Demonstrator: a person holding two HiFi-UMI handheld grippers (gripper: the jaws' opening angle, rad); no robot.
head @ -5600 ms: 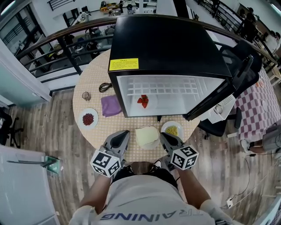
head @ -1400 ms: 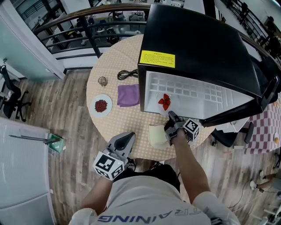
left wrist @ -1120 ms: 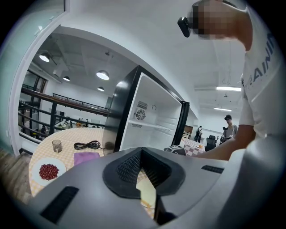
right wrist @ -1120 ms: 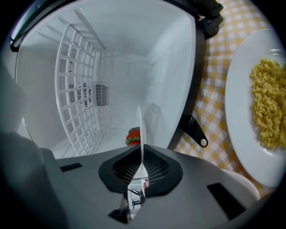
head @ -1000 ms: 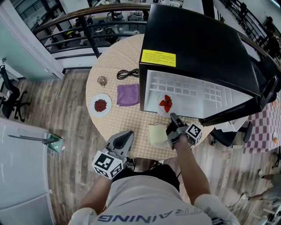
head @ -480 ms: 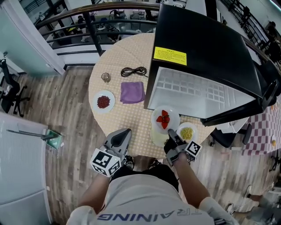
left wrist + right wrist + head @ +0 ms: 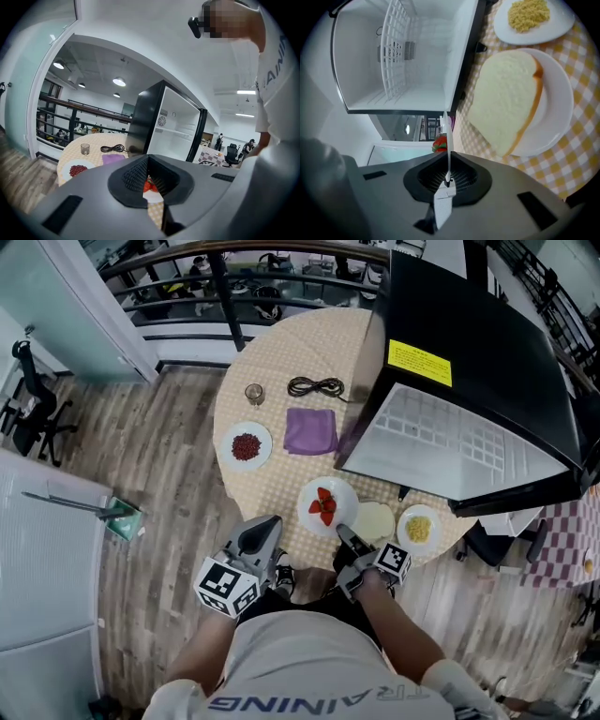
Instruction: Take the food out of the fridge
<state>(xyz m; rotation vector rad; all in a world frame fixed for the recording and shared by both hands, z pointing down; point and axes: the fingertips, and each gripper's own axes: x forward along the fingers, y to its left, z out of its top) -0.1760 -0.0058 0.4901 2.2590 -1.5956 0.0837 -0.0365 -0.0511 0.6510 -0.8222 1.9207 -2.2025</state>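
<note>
Wood-plank floor (image 7: 159, 456) surrounds the round checked table (image 7: 281, 484) bearing a black fridge (image 7: 469, 324).

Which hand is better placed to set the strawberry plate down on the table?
Right. The right gripper has its jaws shut on the rim of the strawberry plate, over the table beside the bread plate. The left gripper hangs empty at the table's edge.

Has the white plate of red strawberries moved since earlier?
Yes: the plate came out of the black fridge and now is left of the bread slice.
</note>
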